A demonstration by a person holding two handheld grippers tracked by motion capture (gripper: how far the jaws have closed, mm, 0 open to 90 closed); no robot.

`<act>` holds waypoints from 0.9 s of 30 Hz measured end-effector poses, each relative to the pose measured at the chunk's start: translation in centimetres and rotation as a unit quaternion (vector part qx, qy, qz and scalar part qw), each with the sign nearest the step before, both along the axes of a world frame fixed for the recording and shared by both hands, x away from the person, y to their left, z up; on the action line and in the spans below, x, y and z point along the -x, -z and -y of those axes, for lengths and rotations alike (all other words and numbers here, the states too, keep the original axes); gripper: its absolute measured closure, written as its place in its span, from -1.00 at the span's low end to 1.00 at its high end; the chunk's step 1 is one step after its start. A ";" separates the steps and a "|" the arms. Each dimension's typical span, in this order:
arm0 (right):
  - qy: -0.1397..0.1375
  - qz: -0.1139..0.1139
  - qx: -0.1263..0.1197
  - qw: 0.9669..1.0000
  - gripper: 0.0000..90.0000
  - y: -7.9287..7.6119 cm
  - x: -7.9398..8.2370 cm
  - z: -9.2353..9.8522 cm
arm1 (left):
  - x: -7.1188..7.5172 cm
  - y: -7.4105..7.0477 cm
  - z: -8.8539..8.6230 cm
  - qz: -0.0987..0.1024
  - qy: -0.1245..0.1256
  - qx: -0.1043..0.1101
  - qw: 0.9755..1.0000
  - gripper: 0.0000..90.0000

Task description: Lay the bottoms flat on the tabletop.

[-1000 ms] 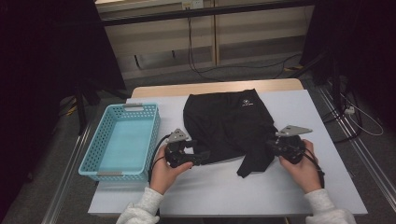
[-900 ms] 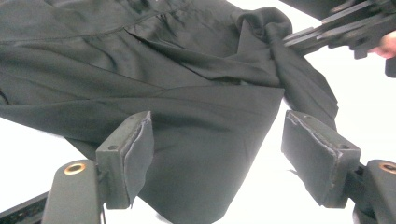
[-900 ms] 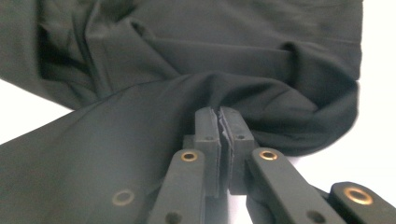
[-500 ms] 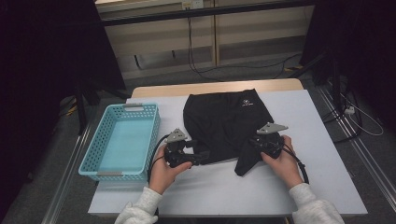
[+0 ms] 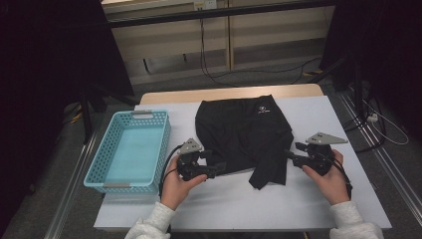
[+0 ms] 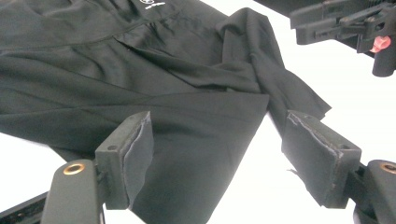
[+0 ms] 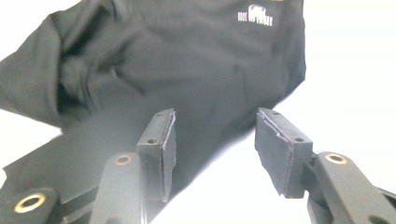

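Left tongs [image 5: 217, 168]: I see them on the desk at the near left edge of the black shirt, the jaws set wide apart. In the left gripper view the hem lies between the pads [image 6: 140, 154] and brushes the left one, but the right pad stands clear, so nothing is clamped.
Right tongs [image 5: 291, 155]: my right hand [image 5: 331, 179] has them just beside the shirt's right edge. The jaws have just been opening and now stand about halfway apart. In the right gripper view the fabric lies beyond and partly under the left pad; the gap itself shows bare desk, so nothing is held.
Black shirt [image 5: 246, 134]: it lies loosely folded mid-desk, between the two tongs, small white logo [image 5: 263, 111] near its far edge, and a folded-in sleeve [image 5: 271, 169] trailing toward the near side.
Left hand [image 5: 176, 181]: it rests on the desk close to the basket.
Basket [image 5: 102, 177]: turquoise, on the left part of the desk, well apart from the shirt.
Desk [image 5: 239, 209]: white top, with a wooden strip along the far edge.
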State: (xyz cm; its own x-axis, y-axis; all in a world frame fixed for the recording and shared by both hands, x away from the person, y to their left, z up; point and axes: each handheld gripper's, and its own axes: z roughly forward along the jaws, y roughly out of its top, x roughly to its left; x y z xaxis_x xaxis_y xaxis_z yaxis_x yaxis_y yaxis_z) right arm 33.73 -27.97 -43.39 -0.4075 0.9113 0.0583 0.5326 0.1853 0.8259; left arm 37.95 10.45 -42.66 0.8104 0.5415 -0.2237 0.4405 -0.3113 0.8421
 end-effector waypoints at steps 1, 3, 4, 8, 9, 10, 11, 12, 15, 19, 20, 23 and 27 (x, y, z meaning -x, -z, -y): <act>-0.002 -0.009 0.002 1.000 0.10 0.4 0.0 0.1 | 0.0 0.0 0.0 -0.001 -0.002 0.000 1.000 -0.44; -0.006 -0.019 0.009 1.000 0.10 0.7 -0.2 -0.3 | -0.1 -0.1 0.0 0.002 -0.003 0.002 1.000 -0.44; -0.010 -0.027 0.021 0.999 0.10 0.9 -0.3 -0.6 | -0.1 -0.1 0.0 0.001 -0.002 0.002 1.000 -0.44; -0.017 -0.052 0.028 0.998 0.10 1.4 -0.4 -1.1 | -0.1 -0.1 0.0 0.003 0.000 0.001 1.000 -0.44; -0.021 -0.053 0.024 0.998 0.10 1.3 -0.2 -1.2 | -0.1 -0.2 -0.1 0.005 -0.001 -0.002 1.000 -0.44; -0.024 -0.055 0.023 0.998 0.10 1.3 -0.2 -1.3 | -0.2 -0.2 -0.1 0.008 -0.004 -0.002 1.000 -0.45; -0.023 -0.058 0.023 0.998 0.09 1.4 0.0 -1.4 | -0.3 -0.2 -0.1 0.007 -0.007 -0.001 1.000 -0.46; -0.023 -0.062 0.025 0.997 0.09 1.5 0.0 -1.6 | -0.3 -0.2 -0.1 0.006 -0.006 0.000 1.000 -0.46; -0.026 -0.071 0.039 0.996 0.07 2.0 0.0 -1.8 | -0.4 -0.2 0.1 0.004 -0.002 -0.004 1.000 -0.46; -0.013 -0.064 0.037 0.997 0.04 1.7 0.1 -1.1 | -0.6 -0.3 0.3 0.008 0.003 -0.003 1.000 -0.47; -0.007 -0.063 0.039 0.997 0.02 1.6 0.1 -0.9 | -0.6 -0.2 0.3 0.008 0.005 -0.007 1.000 -0.47; 0.017 -0.068 0.045 0.997 -0.03 1.8 0.1 -0.1 | -0.6 -0.1 0.4 0.005 0.008 -0.011 1.000 -0.49; 0.028 -0.065 0.064 0.995 -0.19 2.0 0.8 0.7 | -0.6 -0.5 0.7 0.012 0.010 -0.017 1.000 -0.51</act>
